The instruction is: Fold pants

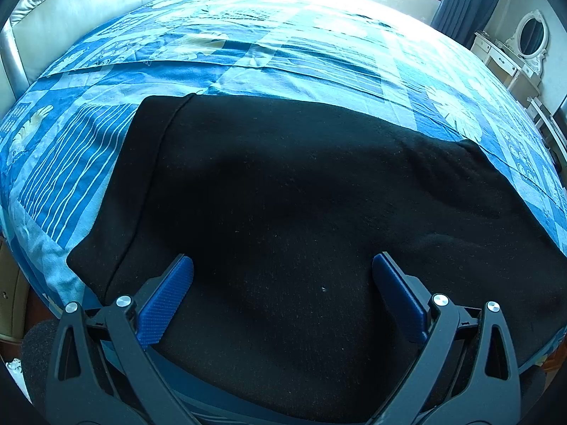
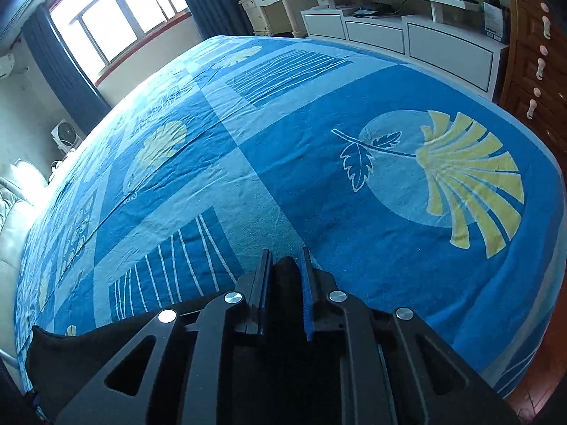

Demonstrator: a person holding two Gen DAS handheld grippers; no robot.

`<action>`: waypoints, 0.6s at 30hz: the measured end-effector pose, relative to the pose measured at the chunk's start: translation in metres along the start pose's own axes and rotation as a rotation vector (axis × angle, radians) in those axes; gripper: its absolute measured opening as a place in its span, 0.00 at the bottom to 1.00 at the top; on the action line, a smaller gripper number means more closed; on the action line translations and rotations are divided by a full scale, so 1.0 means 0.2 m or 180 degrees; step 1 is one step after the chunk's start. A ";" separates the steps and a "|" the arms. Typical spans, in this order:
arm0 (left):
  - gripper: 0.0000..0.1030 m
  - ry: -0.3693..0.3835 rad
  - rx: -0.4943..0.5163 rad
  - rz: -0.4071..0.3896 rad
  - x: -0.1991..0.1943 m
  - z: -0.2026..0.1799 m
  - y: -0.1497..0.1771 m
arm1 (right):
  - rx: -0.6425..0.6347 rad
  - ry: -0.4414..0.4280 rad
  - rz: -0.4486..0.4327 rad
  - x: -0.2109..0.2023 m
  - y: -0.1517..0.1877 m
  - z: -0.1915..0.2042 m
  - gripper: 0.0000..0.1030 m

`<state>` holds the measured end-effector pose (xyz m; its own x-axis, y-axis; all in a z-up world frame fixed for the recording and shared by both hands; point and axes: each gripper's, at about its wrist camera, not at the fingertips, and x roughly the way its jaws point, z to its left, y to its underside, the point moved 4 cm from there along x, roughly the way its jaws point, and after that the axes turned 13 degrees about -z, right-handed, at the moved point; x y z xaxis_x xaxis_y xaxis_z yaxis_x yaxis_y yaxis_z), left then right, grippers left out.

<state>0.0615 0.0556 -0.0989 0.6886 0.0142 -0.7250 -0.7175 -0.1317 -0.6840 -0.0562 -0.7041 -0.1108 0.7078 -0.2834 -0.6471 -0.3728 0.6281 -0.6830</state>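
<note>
Blue bedspread (image 2: 319, 141) underlies right fingers (image 2: 306, 283) pinching black pants (image 1: 283, 194).

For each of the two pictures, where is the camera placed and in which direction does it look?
Left wrist: on the left gripper, looking down over the black pants toward the window; its fingers stand apart.
Right wrist: on the right gripper, facing the bed's corner and a white cabinet; black cloth sits between its narrow fingers.
Shared: blue bedspread, pants, window.

Pants (image 1: 283, 194) plain black. Bed cover (image 2: 301, 113) blue patchwork: white stripes, pale-yellow leaf prints. Gripper pads (image 1: 166, 301) dark blue
</note>
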 end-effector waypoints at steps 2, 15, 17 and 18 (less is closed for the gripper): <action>0.98 -0.0001 -0.0002 -0.0009 0.00 0.00 0.00 | 0.0192 -0.0132 0.0022 -0.04 -0.02 -0.04 0.27; 0.98 0.0205 -0.0019 -0.0086 -0.07 0.04 -0.01 | 0.1254 -0.0805 0.0224 -0.24 0.01 -0.47 0.61; 0.98 0.0203 -0.0038 -0.0086 -0.08 0.06 -0.01 | 0.1365 -0.0961 0.0362 -0.21 0.03 -0.48 0.61; 0.98 0.0205 -0.0048 -0.0091 -0.08 0.06 -0.02 | 0.1375 -0.1022 0.0434 -0.20 0.04 -0.48 0.61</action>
<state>0.0508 0.0682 -0.0854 0.7145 -0.0456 -0.6981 -0.6960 -0.1472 -0.7028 -0.1457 -0.7569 -0.1236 0.8429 0.0139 -0.5380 -0.2417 0.9029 -0.3554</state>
